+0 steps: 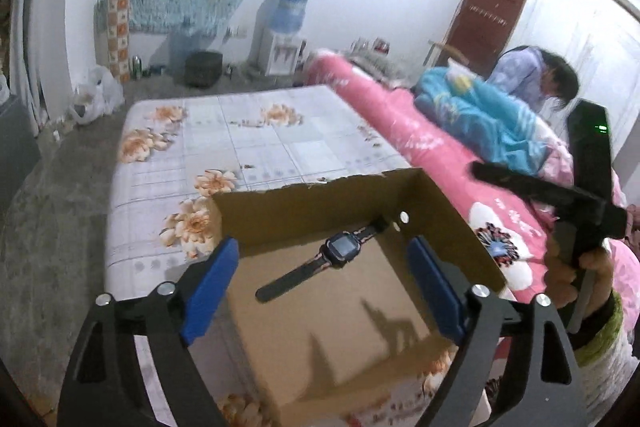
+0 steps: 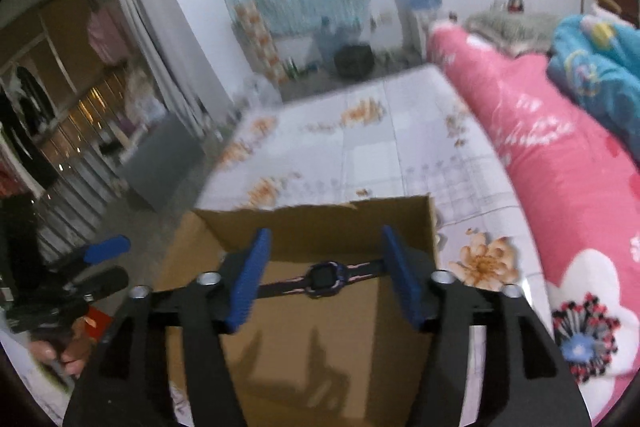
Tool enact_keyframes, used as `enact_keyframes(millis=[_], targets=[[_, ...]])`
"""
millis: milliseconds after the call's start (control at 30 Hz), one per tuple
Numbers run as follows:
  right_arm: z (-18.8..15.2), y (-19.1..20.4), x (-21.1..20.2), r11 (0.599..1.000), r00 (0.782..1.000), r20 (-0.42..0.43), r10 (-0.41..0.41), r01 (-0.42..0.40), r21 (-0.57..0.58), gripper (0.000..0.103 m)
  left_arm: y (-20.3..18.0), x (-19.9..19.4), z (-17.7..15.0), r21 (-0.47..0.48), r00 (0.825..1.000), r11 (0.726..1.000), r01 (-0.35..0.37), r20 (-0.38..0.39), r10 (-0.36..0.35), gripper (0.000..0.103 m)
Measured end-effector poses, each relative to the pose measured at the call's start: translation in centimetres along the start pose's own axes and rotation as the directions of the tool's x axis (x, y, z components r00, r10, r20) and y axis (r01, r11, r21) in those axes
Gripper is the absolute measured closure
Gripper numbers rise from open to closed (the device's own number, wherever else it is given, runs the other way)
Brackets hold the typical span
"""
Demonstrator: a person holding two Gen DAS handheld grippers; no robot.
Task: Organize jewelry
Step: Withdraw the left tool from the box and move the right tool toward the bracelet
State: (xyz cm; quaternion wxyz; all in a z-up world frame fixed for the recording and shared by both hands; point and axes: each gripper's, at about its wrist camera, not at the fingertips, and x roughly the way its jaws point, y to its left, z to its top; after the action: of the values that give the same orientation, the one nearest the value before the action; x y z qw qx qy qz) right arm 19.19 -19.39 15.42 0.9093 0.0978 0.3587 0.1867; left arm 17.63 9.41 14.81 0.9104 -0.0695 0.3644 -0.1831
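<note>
A dark wristwatch (image 1: 334, 251) with a square face lies flat on the floor of an open cardboard box (image 1: 444, 203); the same wristwatch (image 2: 322, 277) shows in the right wrist view, stretched across the box (image 2: 312, 223). My left gripper (image 1: 324, 279) hangs above the box, its blue pads (image 1: 210, 285) wide apart with nothing pressed between them. My right gripper (image 2: 326, 277) is also open above the box, the watch seen beyond its blue pads (image 2: 246, 281). The right gripper's body (image 1: 560, 195) and the hand holding it appear at the right of the left wrist view.
The box stands on a bed with a white floral sheet (image 1: 240, 139). A rolled pink quilt (image 1: 420, 131) and a blue blanket (image 1: 480, 111) lie along the right. A person (image 1: 536, 75) sits behind them. A water dispenser (image 1: 286, 31) stands by the far wall.
</note>
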Motion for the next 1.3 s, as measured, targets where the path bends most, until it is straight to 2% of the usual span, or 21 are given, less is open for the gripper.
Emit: enact_keyframes(millis=[100,133,267,400,500,633,800,867,933,1067,1133,1300], targets=[[-2.6,0.4,-4.9,1.0,0.996,0.079,-0.028,0.029,-0.011,0.015,0.5,-2.5,-2.5,-0.002,1.0,1.0,-0.007,0.025,0.007,0.012],[-3.7,0.5,-6.2,0.999,0.995,0.094,-0.043,0.045,-0.011,0.013,0.8,-3.1,-3.5,-0.004,1.0,1.0,-0.013,0.026,0.013,0.011],[-8.7,0.4,-8.0,0.992,0.99,0.064,-0.122,0.121,0.024,0.008,1.6,-4.1,-8.1,-0.013,0.998,0.998,-0.061,-0.009,0.06,0.01],[-14.4,0.5,-6.6,0.973,0.974,-0.031,-0.225,0.227,0.05,0.008,2.4,-2.7,-13.3,-0.023,0.986,0.992,-0.124,-0.115,0.12,0.01],[-18.3,0.8,-4.4,0.961,0.959,-0.126,-0.254,0.265,0.082,0.008,2.7,-1.0,-16.1,-0.034,0.972,0.987,-0.159,-0.183,0.15,0.01],[-21.3,2.3,-2.2,0.946,0.929,-0.202,-0.309,0.322,0.035,0.008,2.5,1.4,-19.0,0.003,0.948,0.98,-0.199,-0.253,0.193,0.01],[-22.9,4.7,-1.6,0.912,0.899,-0.177,-0.4,0.409,0.016,0.008,2.1,3.5,-21.0,0.091,0.912,0.963,-0.252,-0.312,0.268,0.01],[-23.6,5.9,-1.3,0.907,0.892,-0.188,-0.411,0.421,0.016,0.008,1.7,3.6,-21.4,0.139,0.909,0.954,-0.266,-0.293,0.297,0.008],[-24.0,6.6,-1.4,0.9,0.883,-0.193,-0.428,0.436,-0.005,0.008,1.5,3.8,-21.7,0.149,0.913,0.954,-0.26,-0.284,0.293,0.006],[-24.3,9.3,-1.3,0.89,0.883,-0.126,-0.453,0.44,-0.118,0.008,1.8,3.7,-21.9,0.136,0.921,0.96,-0.246,-0.276,0.275,0.006],[-24.0,10.3,-1.9,0.872,0.877,-0.049,-0.477,0.465,-0.154,0.008,1.9,3.7,-21.8,0.134,0.922,0.962,-0.239,-0.28,0.268,0.006],[-22.5,11.8,-3.8,0.861,0.873,0.125,-0.471,0.486,-0.148,0.008,1.9,3.9,-21.8,0.134,0.918,0.962,-0.24,-0.29,0.269,0.006]])
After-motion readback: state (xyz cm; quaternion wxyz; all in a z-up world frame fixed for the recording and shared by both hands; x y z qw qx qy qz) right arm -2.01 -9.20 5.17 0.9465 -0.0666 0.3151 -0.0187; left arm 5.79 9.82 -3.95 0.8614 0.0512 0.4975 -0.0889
